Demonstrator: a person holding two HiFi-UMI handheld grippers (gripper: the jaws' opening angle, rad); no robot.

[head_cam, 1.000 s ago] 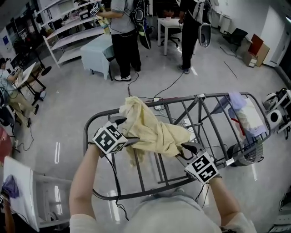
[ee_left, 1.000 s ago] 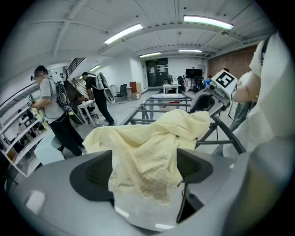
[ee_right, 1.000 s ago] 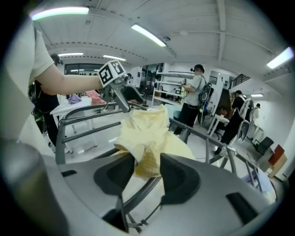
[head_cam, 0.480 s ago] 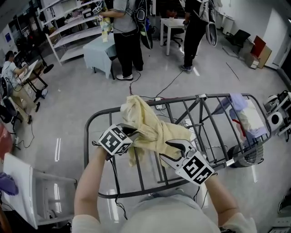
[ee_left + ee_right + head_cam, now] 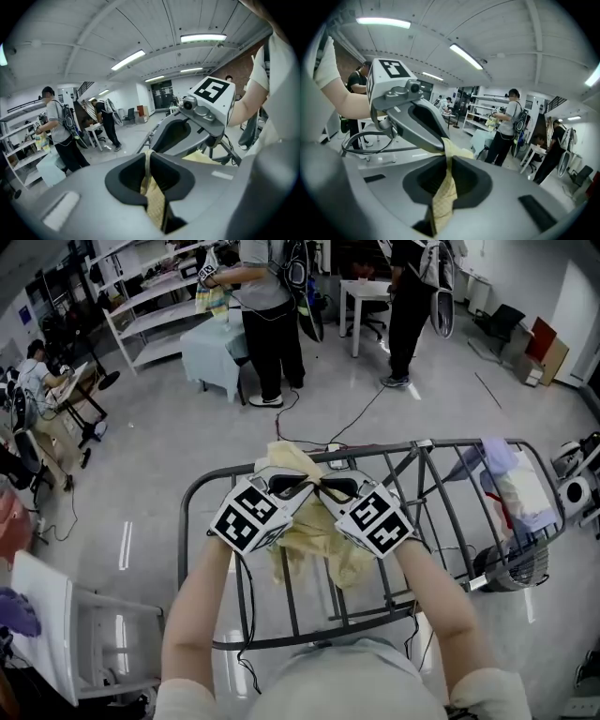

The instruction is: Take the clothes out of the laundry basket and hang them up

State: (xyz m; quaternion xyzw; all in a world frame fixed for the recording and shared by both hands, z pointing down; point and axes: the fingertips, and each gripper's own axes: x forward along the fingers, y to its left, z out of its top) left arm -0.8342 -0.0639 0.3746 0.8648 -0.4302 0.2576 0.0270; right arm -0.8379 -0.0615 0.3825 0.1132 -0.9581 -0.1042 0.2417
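**Yellow cloth pinched over the rack**

A pale yellow cloth point(image 5: 314, 538) is hanging crumpled over the grey bars of the rack point(image 5: 459, 441), near its left end, with its lower folds drooping between the bars. The left claw point(image 5: 298, 486) and right claw point(image 5: 334, 487), tips almost meeting, have just been closing and are each pinching a thin fold of its upper edge. Lilac and white clothes point(image 5: 514, 482) are lying on the rack's right end, well apart.

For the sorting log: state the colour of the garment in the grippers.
Pale yellow garment, clearest in head view.
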